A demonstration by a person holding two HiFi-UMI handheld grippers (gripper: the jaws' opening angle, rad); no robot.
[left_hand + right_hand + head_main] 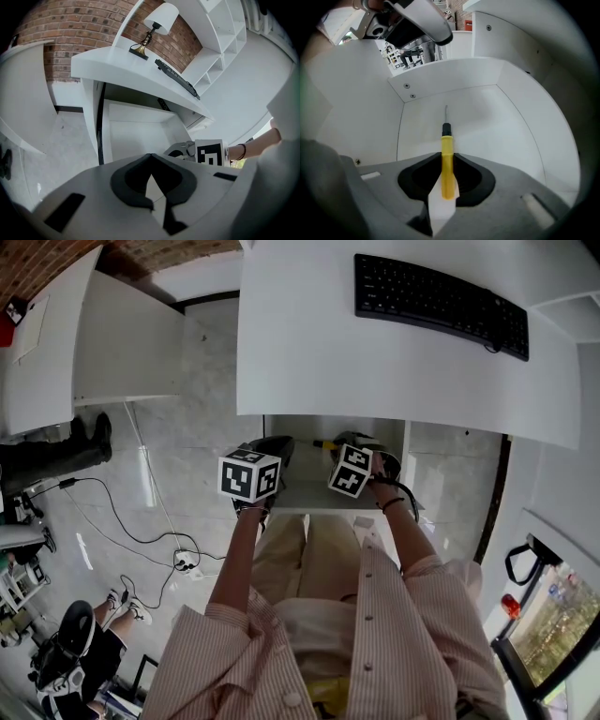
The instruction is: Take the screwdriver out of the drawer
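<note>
**Screwdriver gripped by the handle, inside the open drawer**

**Head view.** The drawer [309,495] stands pulled out from under the white desk [375,362], above the person's lap. The desk top hides its rear part. The left gripper [272,448] is at the drawer's left edge and the right gripper [354,444] is inside it. Their marker cubes cover most of both claws, so neither claw can be read here. Only a short yellow stub of the screwdriver [323,442] shows between the two grippers, lying roughly across the picture. Its shaft cannot be made out. A black keyboard [441,301] lies on the desk, well apart from the drawer.

**Left gripper view.** The claw is closed, its tips meeting with nothing between them. The gripper's grey body fills the lower half of the picture and blocks the drawer floor. Beyond the tips, the right gripper's marker cube [209,152] and part of a forearm show at the right. A lamp [157,23] stands on the desk against a brick wall [61,28].

**Right gripper view.** The claw is narrowed onto the yellow handle, and both tips press its sides. The screwdriver's long axis runs straight along the jaw line. The butt end is nearest the camera, followed by a black collar, and the thin shaft points at the drawer's far wall. The shaft tip is faint against the white floor. Whether the tool rests on the floor or is raised off it cannot be told. The left gripper's body is cut off at the top edge.
</note>
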